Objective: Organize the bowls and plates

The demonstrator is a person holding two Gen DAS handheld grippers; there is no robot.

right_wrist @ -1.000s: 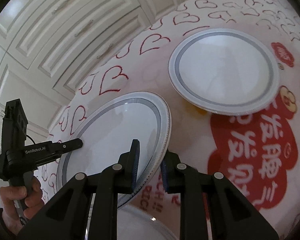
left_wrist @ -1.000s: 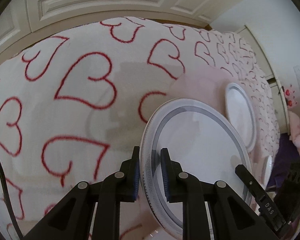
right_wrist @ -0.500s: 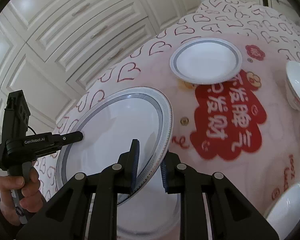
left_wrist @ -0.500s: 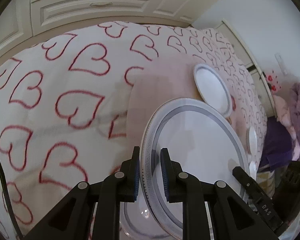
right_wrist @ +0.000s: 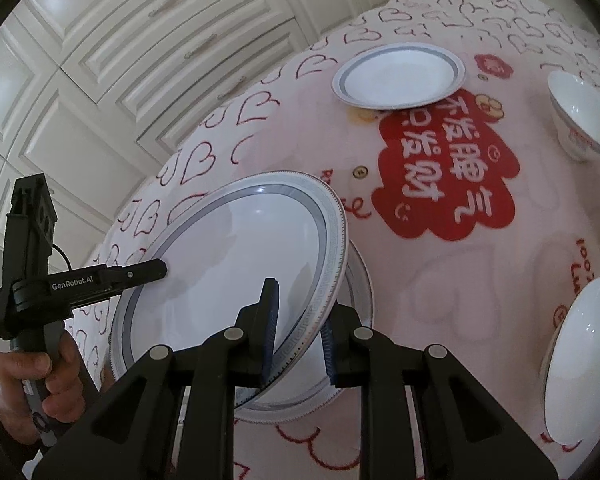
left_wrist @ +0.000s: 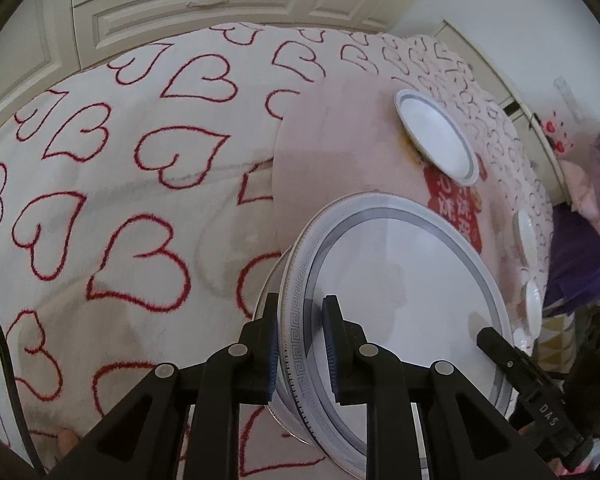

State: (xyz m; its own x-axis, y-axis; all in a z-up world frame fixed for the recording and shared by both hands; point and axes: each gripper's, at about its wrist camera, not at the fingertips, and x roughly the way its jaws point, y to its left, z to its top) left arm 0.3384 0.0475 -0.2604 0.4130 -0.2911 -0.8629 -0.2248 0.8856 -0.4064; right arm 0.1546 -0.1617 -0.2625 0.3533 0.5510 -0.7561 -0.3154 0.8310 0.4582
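Large white plate (right_wrist: 236, 264) with grey band and key-pattern rim, held tilted above the table, clear of the cloth; both grippers grasp it at opposite edges. Right gripper (right_wrist: 298, 332) clamped on the rim nearest its camera, one blue pad on the plate's face, the other behind the rim. Left gripper (left_wrist: 302, 344) likewise clamped on its own side of the rim, pads pressing front and back; from the right wrist view its finger tip lies against the plate's far left edge, with a hand (right_wrist: 40, 384) wrapped round the black handle below. Directly beneath the held plate, a second plate (right_wrist: 352, 344) of the same pattern lies flat on the table, only part of its rim showing past the upper one. Farther off, a smaller grey-rimmed plate (right_wrist: 398, 76) sits on the pink mat (right_wrist: 460, 272), at the top edge of the mat's red panel with white characters (right_wrist: 448, 168). Right side of the mat: one white bowl (right_wrist: 580, 120) upright near the far edge, another bowl (right_wrist: 580, 360) close at lower right, a third piece between them cut off by the frame edge. Mat lies on a white cloth with red hearts (left_wrist: 120, 200) covering the table. Cream panelled cabinet doors (right_wrist: 100, 60) behind.
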